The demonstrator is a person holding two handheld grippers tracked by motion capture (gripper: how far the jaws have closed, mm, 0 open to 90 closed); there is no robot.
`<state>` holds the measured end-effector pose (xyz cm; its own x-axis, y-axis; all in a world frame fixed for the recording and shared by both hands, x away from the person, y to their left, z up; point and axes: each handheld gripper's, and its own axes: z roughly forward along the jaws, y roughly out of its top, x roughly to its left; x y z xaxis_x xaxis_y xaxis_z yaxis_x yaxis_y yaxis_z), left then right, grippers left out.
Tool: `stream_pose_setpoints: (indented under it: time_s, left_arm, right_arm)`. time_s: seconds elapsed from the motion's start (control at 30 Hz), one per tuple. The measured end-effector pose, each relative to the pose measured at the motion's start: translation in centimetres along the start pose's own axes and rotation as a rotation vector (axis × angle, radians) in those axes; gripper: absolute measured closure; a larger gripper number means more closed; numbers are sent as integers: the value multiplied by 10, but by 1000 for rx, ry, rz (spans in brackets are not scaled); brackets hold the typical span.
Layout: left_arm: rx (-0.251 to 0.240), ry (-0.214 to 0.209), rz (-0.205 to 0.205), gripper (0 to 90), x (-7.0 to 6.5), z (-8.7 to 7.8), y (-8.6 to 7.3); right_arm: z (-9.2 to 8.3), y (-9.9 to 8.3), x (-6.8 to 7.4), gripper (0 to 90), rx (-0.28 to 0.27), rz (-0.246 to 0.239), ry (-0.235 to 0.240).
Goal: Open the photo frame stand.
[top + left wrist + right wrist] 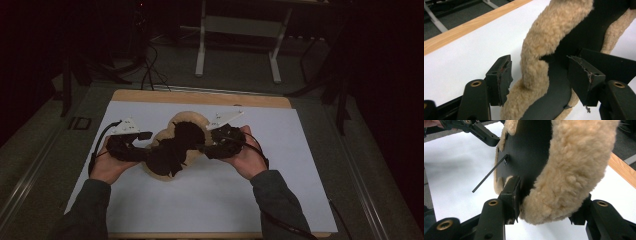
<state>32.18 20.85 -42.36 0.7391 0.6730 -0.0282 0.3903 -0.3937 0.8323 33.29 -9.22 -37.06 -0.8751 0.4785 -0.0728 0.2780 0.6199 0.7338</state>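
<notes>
A black leather-like piece edged with thick tan fleece (192, 119) lies on the white sheet (300, 170) between both hands. My left gripper (150, 145) comes in from the left. Its jaws (539, 77) stand open around the fleece rim (536, 65), and neither pad presses on it. My right gripper (205, 146) holds the piece from the right. It is shut (546, 208) on the fat fleece rim (569, 177), one pad against the black inner face, the other hidden behind the fleece. A thin black strip (489, 176) sticks out of the black surface.
The sheet covers a wooden tabletop (200, 96) whose far edge shows as a tan band. Beyond it stand a white table frame (240, 30) and cables on a dark floor. The left gripper (479, 130) shows in the right gripper view.
</notes>
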Motion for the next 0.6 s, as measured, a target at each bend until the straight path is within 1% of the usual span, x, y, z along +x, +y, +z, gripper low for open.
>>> stream_pose_setpoints:
  time_s: [0.17,0.27,0.3,0.43,0.5,0.53,0.6]
  left_arm:
    - [1,-19,16,351,0,2,5]
    - [-2,-24,21,315,0,4,7]
    - [-4,-33,25,310,0,5,9]
    - [-14,-49,45,304,-2,5,14]
    - [-20,-52,47,304,-2,5,15]
    - [-26,-69,53,304,-2,5,18]
    - [-30,-78,52,260,-1,5,20]
  right_arm:
    - [-1,1,1,519,-1,-21,7]
    - [-2,2,3,523,0,-39,8]
    - [-2,2,3,524,1,-43,7]
    - [-3,3,5,529,4,-63,13]
    - [-3,3,6,529,1,-67,11]
    - [-3,4,6,531,4,-74,13]
    - [-4,5,8,535,3,-95,18]
